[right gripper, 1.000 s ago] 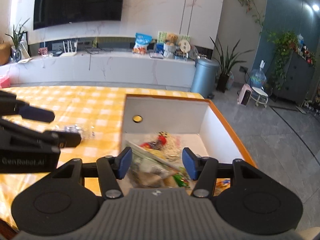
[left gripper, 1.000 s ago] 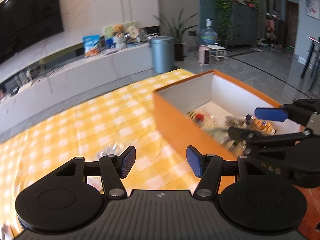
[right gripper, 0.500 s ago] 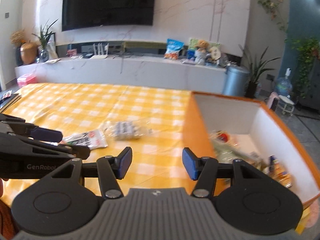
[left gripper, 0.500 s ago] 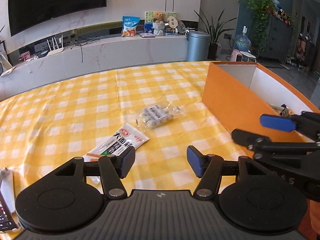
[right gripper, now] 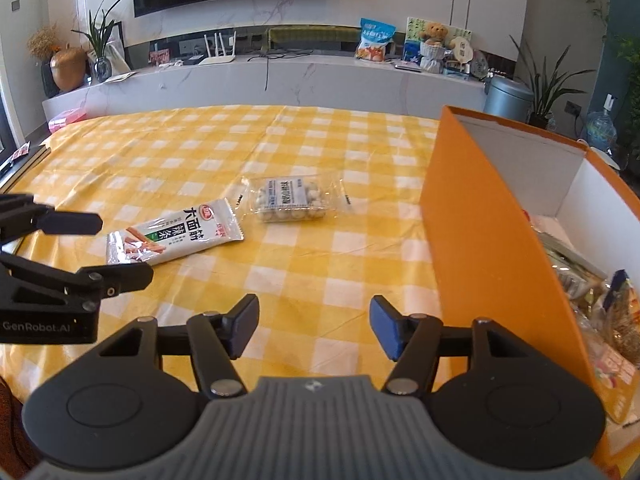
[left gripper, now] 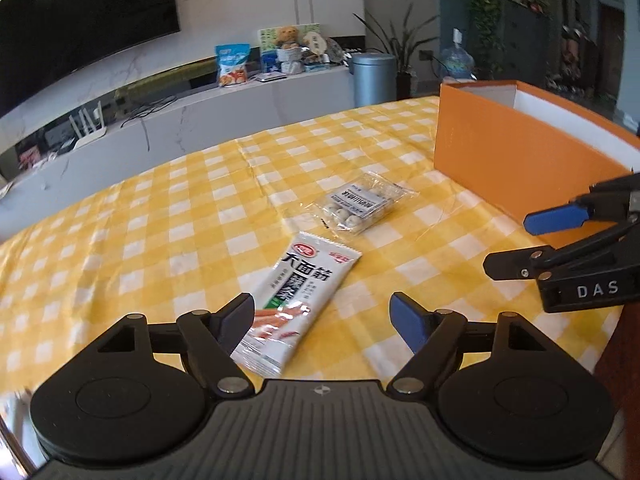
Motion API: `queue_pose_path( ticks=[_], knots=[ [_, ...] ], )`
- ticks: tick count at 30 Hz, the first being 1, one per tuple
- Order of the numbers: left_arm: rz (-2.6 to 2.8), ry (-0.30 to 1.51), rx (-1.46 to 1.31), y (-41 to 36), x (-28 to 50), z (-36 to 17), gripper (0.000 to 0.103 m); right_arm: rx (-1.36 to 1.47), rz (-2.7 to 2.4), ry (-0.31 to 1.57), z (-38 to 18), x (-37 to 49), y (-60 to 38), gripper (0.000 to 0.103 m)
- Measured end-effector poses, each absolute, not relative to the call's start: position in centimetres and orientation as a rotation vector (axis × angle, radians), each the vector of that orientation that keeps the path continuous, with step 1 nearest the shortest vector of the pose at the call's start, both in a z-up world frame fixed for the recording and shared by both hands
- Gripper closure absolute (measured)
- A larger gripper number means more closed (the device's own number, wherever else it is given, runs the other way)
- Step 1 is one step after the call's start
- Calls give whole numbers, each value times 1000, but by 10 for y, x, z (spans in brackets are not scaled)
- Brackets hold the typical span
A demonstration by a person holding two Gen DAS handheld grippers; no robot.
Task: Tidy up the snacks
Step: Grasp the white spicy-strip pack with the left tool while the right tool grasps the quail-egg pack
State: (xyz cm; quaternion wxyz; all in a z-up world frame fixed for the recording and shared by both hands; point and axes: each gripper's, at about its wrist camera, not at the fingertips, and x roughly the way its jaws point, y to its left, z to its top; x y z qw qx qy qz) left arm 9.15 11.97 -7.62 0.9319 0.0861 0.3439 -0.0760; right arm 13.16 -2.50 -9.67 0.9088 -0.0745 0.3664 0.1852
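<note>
A white snack packet [left gripper: 294, 300] with red and green print lies on the yellow checked tablecloth [left gripper: 160, 220], just ahead of my open, empty left gripper [left gripper: 322, 320]. It also shows in the right wrist view [right gripper: 176, 236]. A clear bag of small round snacks [left gripper: 358, 206] lies beyond it, left of the orange box [left gripper: 516, 160]. The bag also shows in the right wrist view [right gripper: 292, 199]. My right gripper [right gripper: 314, 326] is open and empty, low over the cloth beside the orange box [right gripper: 492, 240], which holds several snack packets [right gripper: 600, 300].
My right gripper shows at the right in the left wrist view [left gripper: 560, 240]. My left gripper shows at the left in the right wrist view [right gripper: 80, 248]. A white media bench [right gripper: 280, 80] and a grey bin [right gripper: 508, 96] stand beyond the table.
Both grippers have swung left, away from the orange box, and come down toward the two packets on the cloth. The white packet now lies right at my left gripper's fingers.
</note>
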Motion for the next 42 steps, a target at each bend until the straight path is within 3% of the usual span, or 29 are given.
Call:
queue_pose_path(
  ticks=[9,19,26,33,42],
  knots=[
    [-251,808,298,135,141,-103,10,-174,415,786,-108,152,-6,41],
    [-283,860,207,152,157,-113,9,-179,410,806,-118,181,-1,41],
    [-217,886,124,148,160,-108,32,-174,416,785,-117,195,11,41],
    [-9,907,17,153,165,-105,36,-205,433,752,-120,203,28,42],
    [64,887,-80,170,166,-103,37,-240,464,702,-120,220,53,59]
  ],
)
